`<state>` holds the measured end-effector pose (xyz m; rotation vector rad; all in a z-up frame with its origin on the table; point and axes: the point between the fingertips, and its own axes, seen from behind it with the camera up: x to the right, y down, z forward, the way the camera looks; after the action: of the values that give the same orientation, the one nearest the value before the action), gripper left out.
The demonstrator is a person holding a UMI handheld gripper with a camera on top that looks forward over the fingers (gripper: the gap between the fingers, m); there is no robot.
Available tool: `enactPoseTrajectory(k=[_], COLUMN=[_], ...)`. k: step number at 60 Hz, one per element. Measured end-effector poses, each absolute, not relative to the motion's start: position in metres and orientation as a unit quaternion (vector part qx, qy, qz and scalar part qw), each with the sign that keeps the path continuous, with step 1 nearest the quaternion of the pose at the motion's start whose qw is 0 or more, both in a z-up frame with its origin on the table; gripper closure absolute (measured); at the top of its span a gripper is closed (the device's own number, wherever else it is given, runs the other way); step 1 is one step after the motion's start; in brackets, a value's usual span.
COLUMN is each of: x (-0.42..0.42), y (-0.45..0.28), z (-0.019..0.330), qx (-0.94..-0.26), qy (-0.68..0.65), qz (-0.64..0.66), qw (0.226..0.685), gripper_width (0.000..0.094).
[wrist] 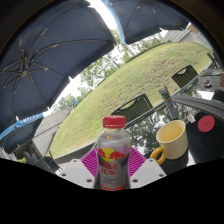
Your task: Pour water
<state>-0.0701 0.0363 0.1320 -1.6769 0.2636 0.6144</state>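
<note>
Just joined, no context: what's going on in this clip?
A person is holding a handheld gripper outdoors, under umbrellas beside a lawn. A bottle with a red cap and pink label stands between the pink-padded fingers; whether they actually press on it can't be told. The bottle is upright and its cap is on. A yellow mug sits on the table just to the right, slightly beyond the bottle. No water is being poured yet.

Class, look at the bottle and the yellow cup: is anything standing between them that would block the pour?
Nothing visible does. The bottle stands between the fingers of the tongs, and the yellow cup sits just beside it on the table, with only bare surface between them.
</note>
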Motion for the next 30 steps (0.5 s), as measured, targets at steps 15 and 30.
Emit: enactPoseTrajectory(k=[15,30], x=[-0.025,-0.014], y=[0.084,0.095], z=[0.154,0.158], qx=[-0.588,-0.463], qy=[0.374,0.493], qz=[0.518,0.632], qw=[0.496,0.378], gripper_width=[0.0597,0.0577])
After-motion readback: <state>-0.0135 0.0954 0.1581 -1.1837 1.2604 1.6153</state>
